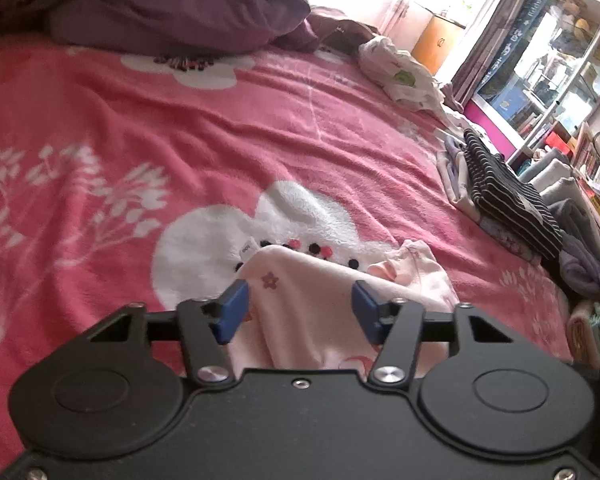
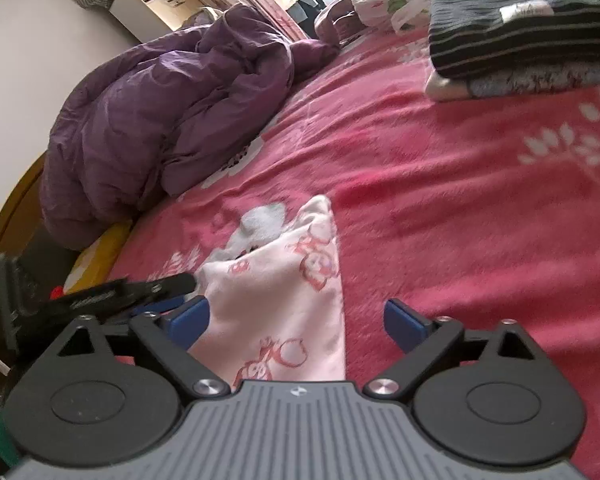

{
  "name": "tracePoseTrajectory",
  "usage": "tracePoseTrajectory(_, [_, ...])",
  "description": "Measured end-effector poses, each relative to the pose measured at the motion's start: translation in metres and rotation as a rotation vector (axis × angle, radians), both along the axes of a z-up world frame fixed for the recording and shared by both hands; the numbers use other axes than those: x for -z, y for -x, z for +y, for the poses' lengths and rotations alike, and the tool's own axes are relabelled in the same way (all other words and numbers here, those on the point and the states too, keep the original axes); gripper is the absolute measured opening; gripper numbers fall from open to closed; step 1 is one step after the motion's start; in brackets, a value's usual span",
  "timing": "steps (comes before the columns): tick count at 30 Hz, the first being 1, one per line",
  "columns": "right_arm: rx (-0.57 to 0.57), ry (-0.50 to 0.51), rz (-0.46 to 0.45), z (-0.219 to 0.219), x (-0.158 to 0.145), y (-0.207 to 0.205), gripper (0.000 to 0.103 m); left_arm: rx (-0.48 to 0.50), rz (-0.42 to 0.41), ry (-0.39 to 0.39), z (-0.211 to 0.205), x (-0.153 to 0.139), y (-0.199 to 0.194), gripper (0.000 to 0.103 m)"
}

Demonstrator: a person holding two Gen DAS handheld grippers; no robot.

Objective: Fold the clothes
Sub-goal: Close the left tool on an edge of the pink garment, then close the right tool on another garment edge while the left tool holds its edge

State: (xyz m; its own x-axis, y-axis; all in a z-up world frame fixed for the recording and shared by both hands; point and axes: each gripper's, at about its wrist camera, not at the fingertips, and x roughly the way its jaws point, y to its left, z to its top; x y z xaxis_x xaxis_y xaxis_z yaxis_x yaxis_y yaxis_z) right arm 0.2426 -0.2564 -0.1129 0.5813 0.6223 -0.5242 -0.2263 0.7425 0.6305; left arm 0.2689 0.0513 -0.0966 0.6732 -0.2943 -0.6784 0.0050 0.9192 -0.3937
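A pale pink printed garment point(image 1: 312, 316) lies on the pink flowered blanket point(image 1: 180, 132), bunched up just in front of both grippers. My left gripper point(image 1: 300, 308) stands open around its near end, with the cloth rising between the blue pads point(image 1: 234, 312) and no firm pinch visible. In the right wrist view the same garment point(image 2: 288, 280) runs away from me. My right gripper point(image 2: 296, 320) is open wide over it, its left pad at the cloth's edge. The left gripper point(image 2: 180, 292) reaches in from the left to the garment's far corner.
A crumpled purple duvet point(image 2: 160, 100) fills the bed's far side. A stack of folded clothes topped by a dark striped piece point(image 2: 520, 40) sits at the right edge, a white plastic bag point(image 2: 392, 4) behind it. Shelves point(image 1: 560, 80) stand beyond the bed.
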Motion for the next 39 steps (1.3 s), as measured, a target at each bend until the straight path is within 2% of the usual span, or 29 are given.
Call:
tracePoseTrajectory(4, [-0.012, -0.027, 0.009, 0.006, 0.009, 0.007, 0.084, -0.020, 0.036, 0.019, -0.004, 0.009, -0.013, 0.043])
tracePoseTrajectory(5, [-0.012, -0.032, 0.013, 0.007, 0.012, 0.009, 0.084, -0.022, 0.045, 0.022, -0.004, 0.012, -0.016, 0.034])
tracePoseTrajectory(6, [-0.013, -0.033, 0.017, 0.009, 0.014, 0.010, 0.084, -0.020, 0.053, 0.027, -0.005, 0.014, -0.018, 0.014])
tracePoseTrajectory(7, [-0.015, -0.033, 0.019, 0.010, 0.016, 0.012, 0.084, -0.019, 0.059, 0.036, -0.006, 0.015, -0.020, 0.004])
tracePoseTrajectory(8, [-0.015, -0.033, 0.021, 0.012, 0.018, 0.014, 0.084, -0.022, 0.061, 0.044, -0.006, 0.016, -0.020, 0.001])
tracePoseTrajectory(14, [-0.008, -0.062, 0.035, 0.007, 0.020, 0.028, 0.084, 0.013, -0.037, 0.035, -0.009, -0.008, 0.006, 0.000])
tracePoseTrajectory(23, [0.022, -0.128, 0.043, -0.015, 0.007, 0.070, 0.084, 0.139, -0.190, -0.050, -0.029, -0.056, 0.088, 0.000])
tracePoseTrajectory(27, [0.058, -0.186, 0.040, -0.032, 0.000, 0.090, 0.084, 0.202, -0.200, -0.102, -0.044, -0.057, 0.121, 0.000])
tracePoseTrajectory(29, [0.071, -0.202, 0.039, -0.040, -0.004, 0.099, 0.085, 0.182, -0.171, -0.095, -0.043, -0.051, 0.121, 0.000])
tracePoseTrajectory(31, [0.072, -0.201, 0.035, -0.046, -0.004, 0.108, 0.087, 0.141, -0.151, -0.086, -0.037, -0.048, 0.113, 0.024])
tracePoseTrajectory(32, [0.071, -0.192, 0.032, -0.048, -0.004, 0.112, 0.087, 0.121, -0.143, -0.083, -0.034, -0.047, 0.108, 0.050])
tracePoseTrajectory(33, [0.066, -0.183, 0.030, -0.049, -0.004, 0.115, 0.087, 0.104, -0.137, -0.084, -0.032, -0.046, 0.102, 0.056])
tracePoseTrajectory(39, [0.042, -0.123, -0.003, -0.057, 0.010, 0.129, 0.087, 0.037, -0.083, -0.097, -0.027, -0.031, 0.051, 0.056])
